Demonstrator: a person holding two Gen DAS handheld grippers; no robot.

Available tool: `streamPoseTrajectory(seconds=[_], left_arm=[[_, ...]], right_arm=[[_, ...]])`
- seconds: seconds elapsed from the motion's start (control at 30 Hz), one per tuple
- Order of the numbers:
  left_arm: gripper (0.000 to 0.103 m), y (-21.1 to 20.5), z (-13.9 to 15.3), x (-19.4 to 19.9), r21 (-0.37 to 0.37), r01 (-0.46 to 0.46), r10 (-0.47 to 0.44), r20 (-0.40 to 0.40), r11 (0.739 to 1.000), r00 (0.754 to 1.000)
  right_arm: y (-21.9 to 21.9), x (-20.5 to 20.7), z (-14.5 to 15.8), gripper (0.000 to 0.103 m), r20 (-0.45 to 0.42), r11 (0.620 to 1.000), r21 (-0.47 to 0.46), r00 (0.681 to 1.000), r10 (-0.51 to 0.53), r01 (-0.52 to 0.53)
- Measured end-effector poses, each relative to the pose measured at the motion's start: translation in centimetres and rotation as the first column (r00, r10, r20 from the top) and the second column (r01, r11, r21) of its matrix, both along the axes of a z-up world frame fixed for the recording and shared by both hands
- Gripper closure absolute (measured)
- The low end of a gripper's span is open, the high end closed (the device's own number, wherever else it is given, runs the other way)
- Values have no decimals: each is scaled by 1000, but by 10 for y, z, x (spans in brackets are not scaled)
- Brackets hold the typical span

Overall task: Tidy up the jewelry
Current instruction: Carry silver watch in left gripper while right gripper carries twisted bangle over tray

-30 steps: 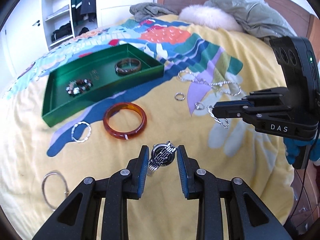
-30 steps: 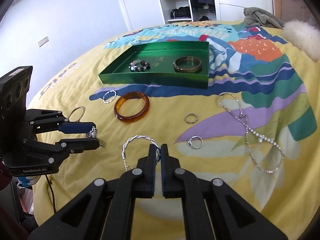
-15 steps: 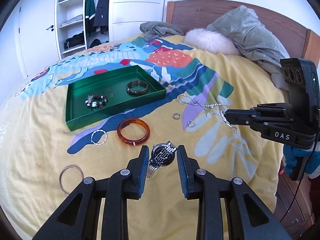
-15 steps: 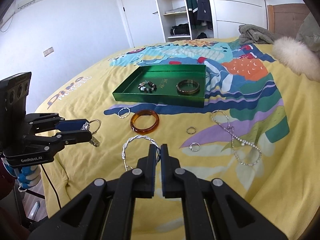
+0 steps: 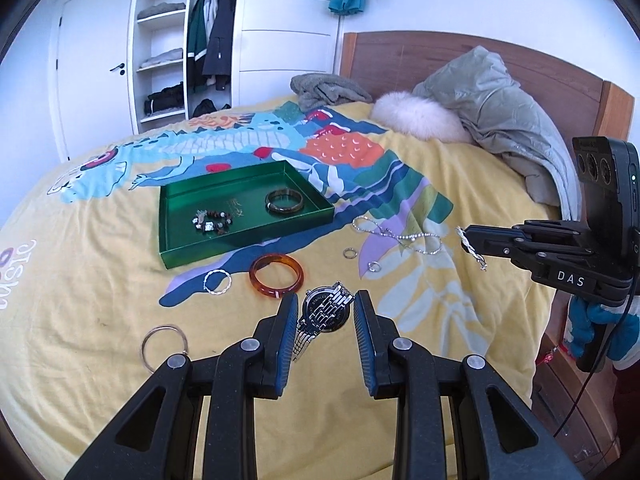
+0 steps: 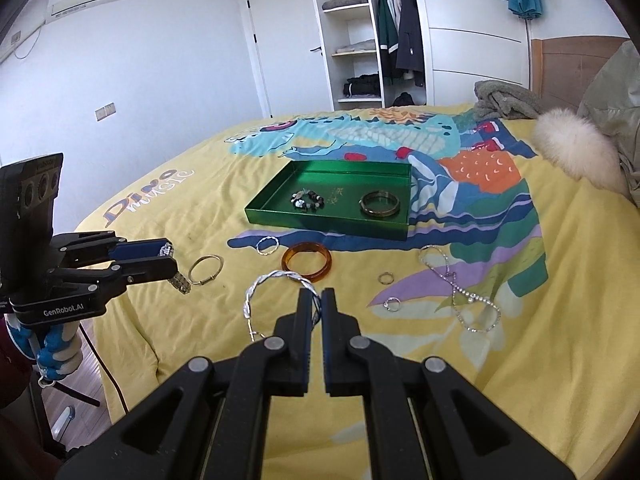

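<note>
Left gripper (image 5: 325, 318): you hold the steel watch (image 5: 325, 315) clamped between its jaws, caseback facing you, band running down-left to up-right.
Right gripper (image 6: 317, 305): jaws pinched on the twisted silver bangle (image 6: 267, 285), its loop extending left.
Green tray (image 5: 192, 246): on the bedspread (image 5: 80, 280), beyond both.

My left wrist view looks forward along the left gripper (image 5: 326, 314) from above the near edge of the bed (image 5: 100, 280), facing the headboard (image 5: 460, 60) and wardrobe (image 5: 184, 44). The fingers fill the lower frame at close range; the bed surface lies farther off.

My right wrist view looks along the right gripper (image 6: 318, 304) from the bed's other side, angled toward the wardrobe (image 6: 380, 32) and white wall (image 6: 160, 60).

Both views share the green tray (image 5: 244, 242) (image 6: 326, 224) at mid-distance and the loose jewellery in front of it. Each view catches the opposite gripper at its edge: right gripper (image 5: 470, 240) at right, left gripper (image 6: 166, 258) at left.
</note>
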State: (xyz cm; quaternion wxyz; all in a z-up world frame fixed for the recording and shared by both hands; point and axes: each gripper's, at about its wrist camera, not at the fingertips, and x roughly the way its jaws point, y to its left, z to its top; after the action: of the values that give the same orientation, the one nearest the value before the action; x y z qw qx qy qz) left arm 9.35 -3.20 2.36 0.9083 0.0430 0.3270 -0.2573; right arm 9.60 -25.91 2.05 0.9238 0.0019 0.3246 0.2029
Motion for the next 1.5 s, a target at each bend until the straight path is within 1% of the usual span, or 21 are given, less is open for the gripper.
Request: streamPoseTrajectory(seconds=[0.3,0.4,0.53,0.73,0.87,0.97,1.1,1.2,1.37,1.5], left_arm=[[74,22,29,-9,-31,-34,36,62,999,997],[74,28,37,-1,-41,-48,51,76,998,996],[74,36,47,17,-61,-74,79,91,995,993],[74,44,59,62,-73,-114,120,92,991,988],[74,48,61,105,-72,-147,152,78,987,985],[74,50,60,146,-72,-179,184,56,981,981],[74,45,47,201,-58,-215,217,21,975,976],[74,39,27,245,-38,-243,242,-20,969,970],[74,29,-17,320,-8,-289,286,-108,957,952],[74,23,-52,363,38,-318,320,-154,947,935]], right_arm=[[11,-12,30,99,60,1000,-13,998,7,-6],[15,-8,41,99,78,1000,-20,997,8,-6],[20,8,58,99,99,999,-39,995,5,-1],[28,52,83,99,127,999,-47,992,-13,19],[33,91,91,99,126,998,-43,991,-33,39],[35,130,91,99,117,997,-38,992,-55,60],[33,185,79,99,95,995,-33,992,-86,90],[33,227,56,99,56,994,-39,994,-98,100],[31,286,-8,99,-43,992,-71,993,-107,104],[28,324,-61,99,-119,990,-97,986,-112,101]])
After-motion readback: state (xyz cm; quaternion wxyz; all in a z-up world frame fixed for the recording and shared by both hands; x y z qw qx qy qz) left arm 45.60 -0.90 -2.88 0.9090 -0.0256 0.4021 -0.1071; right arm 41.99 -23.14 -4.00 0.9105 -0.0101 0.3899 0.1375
